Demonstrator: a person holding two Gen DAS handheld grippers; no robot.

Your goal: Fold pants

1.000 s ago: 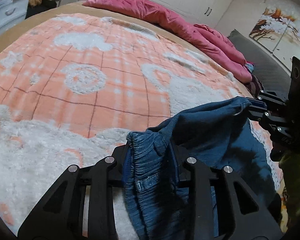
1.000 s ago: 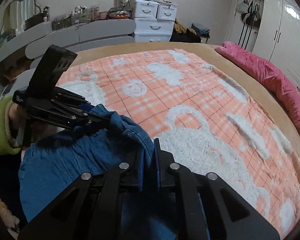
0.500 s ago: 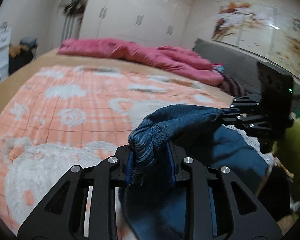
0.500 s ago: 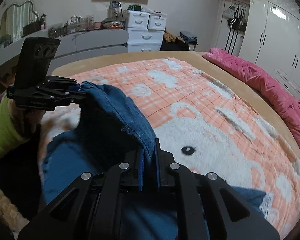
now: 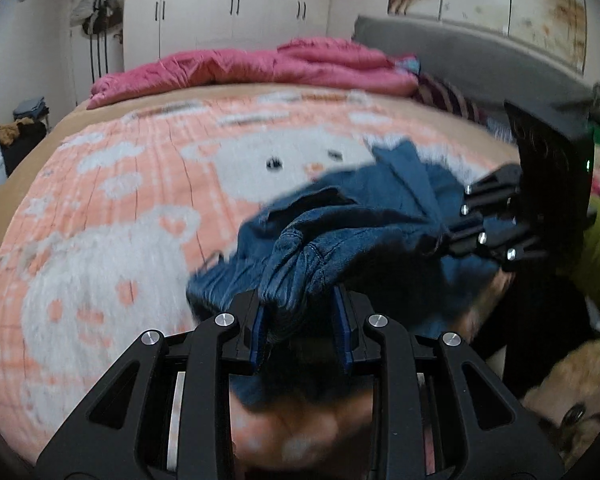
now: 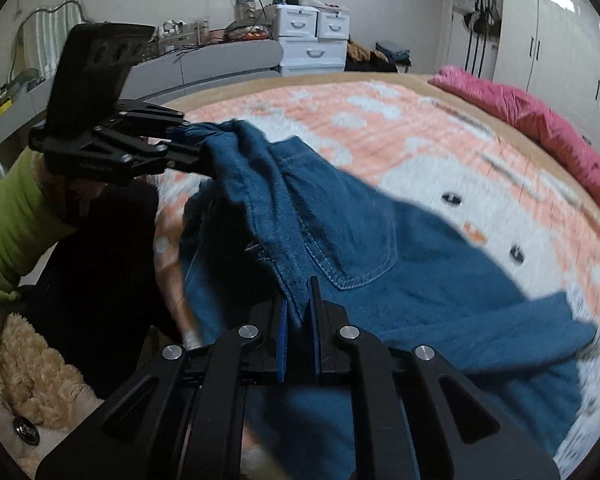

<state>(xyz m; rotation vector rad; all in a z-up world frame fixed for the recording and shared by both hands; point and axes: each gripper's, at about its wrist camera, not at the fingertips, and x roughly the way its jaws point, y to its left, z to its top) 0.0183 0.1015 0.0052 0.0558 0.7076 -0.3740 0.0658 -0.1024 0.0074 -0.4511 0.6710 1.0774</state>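
Left wrist view: the left hand-held gripper (image 5: 302, 322) has its jaws partly apart, clamped on a thick bunched wad of the blue denim pants (image 5: 364, 216), which hang lifted above the orange-and-white blanket (image 5: 112, 208) on the bed. To the right, the right hand-held gripper (image 5: 452, 236) pinches another edge of the same fabric. Compared with a second ago, the view now faces the white wardrobe (image 5: 228, 20) and the pink duvet (image 5: 260, 66) straight on. Right wrist view: the right hand-held gripper (image 6: 298, 320) is pressed nearly together on a thin denim edge beside a stitched pocket (image 6: 356, 248); the left hand-held gripper (image 6: 180, 140), held by a green sleeve (image 6: 8, 216), grips the waistband. The pants spread farther over the blanket than before.
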